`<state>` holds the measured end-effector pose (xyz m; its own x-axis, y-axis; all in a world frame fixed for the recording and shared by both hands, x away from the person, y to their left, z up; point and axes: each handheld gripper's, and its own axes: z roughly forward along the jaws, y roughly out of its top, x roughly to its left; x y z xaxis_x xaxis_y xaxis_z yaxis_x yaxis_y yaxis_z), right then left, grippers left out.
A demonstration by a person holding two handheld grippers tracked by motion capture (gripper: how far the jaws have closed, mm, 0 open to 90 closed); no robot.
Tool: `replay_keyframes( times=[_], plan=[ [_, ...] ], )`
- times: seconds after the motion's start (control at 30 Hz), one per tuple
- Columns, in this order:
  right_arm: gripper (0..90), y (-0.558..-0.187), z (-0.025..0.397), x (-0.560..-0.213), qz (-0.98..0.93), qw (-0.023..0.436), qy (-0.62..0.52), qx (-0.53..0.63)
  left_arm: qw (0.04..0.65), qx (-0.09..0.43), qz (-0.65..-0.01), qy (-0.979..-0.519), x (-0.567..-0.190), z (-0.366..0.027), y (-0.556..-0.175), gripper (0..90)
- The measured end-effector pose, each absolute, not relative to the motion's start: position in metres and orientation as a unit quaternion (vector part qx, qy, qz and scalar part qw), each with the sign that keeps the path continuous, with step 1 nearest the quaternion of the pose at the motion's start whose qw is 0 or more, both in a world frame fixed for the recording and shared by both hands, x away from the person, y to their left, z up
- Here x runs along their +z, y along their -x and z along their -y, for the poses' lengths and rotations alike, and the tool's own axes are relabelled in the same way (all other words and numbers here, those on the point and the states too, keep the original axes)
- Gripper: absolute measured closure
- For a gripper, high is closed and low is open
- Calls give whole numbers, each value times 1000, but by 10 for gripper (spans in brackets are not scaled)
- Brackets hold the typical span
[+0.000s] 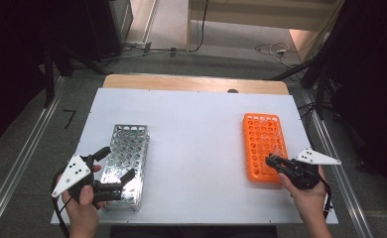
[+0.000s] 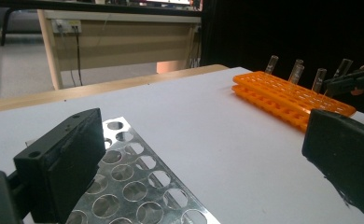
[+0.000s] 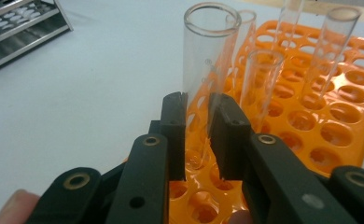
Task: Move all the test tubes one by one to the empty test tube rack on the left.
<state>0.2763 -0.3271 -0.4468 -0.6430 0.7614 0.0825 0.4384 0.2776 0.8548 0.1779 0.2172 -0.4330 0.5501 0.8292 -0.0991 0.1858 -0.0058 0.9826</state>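
Glass test tube (image 3: 207, 74), upright in near corner of orange rack (image 1: 264, 147) on right of table (image 1: 196, 129); clamped between jaws of right claw (image 3: 198, 135), bottom not yet clear of its hole. Four further tubes standing in same rack. Left claw (image 1: 113, 168) spread wide, holding nothing, over steel rack (image 1: 127, 163), all holes vacant. Transfer judged barely begun: no tube moved, five remaining.

Shiny perforated metal rack (image 1: 126, 166), glossy orange plastic rack (image 1: 264, 147), clear smooth glass tube (image 3: 207, 70), matt white tabletop (image 1: 196, 139).
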Motion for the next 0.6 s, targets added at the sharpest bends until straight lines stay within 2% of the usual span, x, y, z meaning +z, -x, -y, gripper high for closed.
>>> replay_keyframes(
  times=[0.2,0.6],
  plan=[
    [738,-270,324,-434,-768,171,-383,484,589,268,-376,-663,-430,-211,-178,0],
    [738,-263,288,-428,-786,139,-341,497,591,250,-354,-681,-425,-189,-177,0]
  ],
)
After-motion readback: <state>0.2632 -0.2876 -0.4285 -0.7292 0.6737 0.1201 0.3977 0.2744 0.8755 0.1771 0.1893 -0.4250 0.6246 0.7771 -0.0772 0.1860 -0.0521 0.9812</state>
